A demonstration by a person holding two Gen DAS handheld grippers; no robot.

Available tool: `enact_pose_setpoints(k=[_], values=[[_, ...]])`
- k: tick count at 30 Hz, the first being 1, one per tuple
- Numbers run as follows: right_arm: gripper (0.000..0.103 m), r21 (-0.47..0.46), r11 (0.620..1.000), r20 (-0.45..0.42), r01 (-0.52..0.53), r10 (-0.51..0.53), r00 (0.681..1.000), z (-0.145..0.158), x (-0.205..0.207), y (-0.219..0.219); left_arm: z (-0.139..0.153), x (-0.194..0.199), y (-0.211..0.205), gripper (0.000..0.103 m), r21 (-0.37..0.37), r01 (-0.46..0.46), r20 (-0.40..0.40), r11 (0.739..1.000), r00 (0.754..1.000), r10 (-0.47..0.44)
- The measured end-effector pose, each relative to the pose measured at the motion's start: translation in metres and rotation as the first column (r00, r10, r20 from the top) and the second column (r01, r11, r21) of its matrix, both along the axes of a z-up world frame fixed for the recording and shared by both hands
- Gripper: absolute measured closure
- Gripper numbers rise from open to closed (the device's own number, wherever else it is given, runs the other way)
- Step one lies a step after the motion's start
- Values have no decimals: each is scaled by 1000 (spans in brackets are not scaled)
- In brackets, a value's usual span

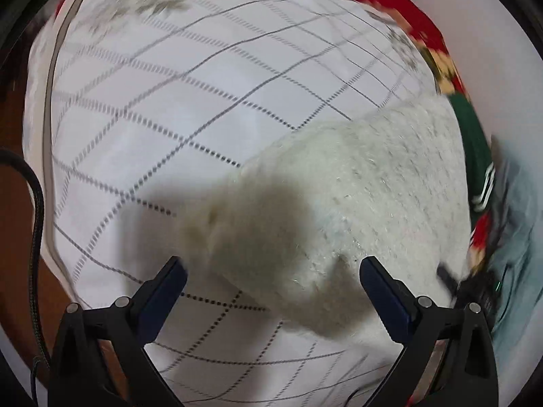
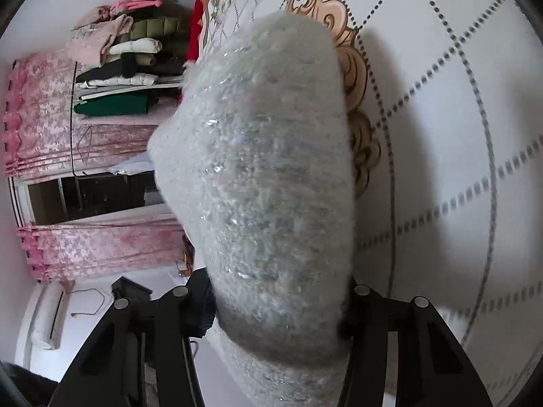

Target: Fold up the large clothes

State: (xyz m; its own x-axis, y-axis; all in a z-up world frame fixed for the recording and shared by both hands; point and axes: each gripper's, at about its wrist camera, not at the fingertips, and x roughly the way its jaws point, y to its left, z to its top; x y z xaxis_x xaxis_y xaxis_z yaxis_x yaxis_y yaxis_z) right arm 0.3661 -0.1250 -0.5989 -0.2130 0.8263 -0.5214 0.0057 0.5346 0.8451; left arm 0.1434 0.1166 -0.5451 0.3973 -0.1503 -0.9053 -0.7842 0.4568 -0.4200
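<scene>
White checked tablecloth (image 1: 203,108) bears a fuzzy sweater (image 1: 356,186); left jaws spread, right jaws pinching it.

Light: bright, even, soft | Shadow: dark patch on fluffy white glittery knit garment (image 1: 258,234) and white grid-patterned tablecloth (image 1: 152,108) | Blur: left view's upper and right edges smeared | Distortion: strong fisheye, black corners | Glare: glitter threads sparkle
</scene>
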Motion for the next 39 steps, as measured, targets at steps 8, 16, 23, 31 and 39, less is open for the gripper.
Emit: enact_pose_setpoints(k=[8,16,23,31,39], values=[[17,18,1000,-52,-12,13,999,-22,-2,35,-19,23,10,65,-40,-104,135,994,985,108],[52,66,997,12,47,-47,999,7,-3,64,23,36,21,85,95,-26,182,995,983,8],[54,111,991,82,72,-81,993,87,15,58,86,65,32,86,128,96,223,987,967,-123],[54,154,974,204,166,-195,959,205,112,21,164,189,36,86,190,253,342,949,889,-305],[54,181,941,288,284,-327,900,265,279,-40,218,362,11,86,257,311,458,915,794,-399]])
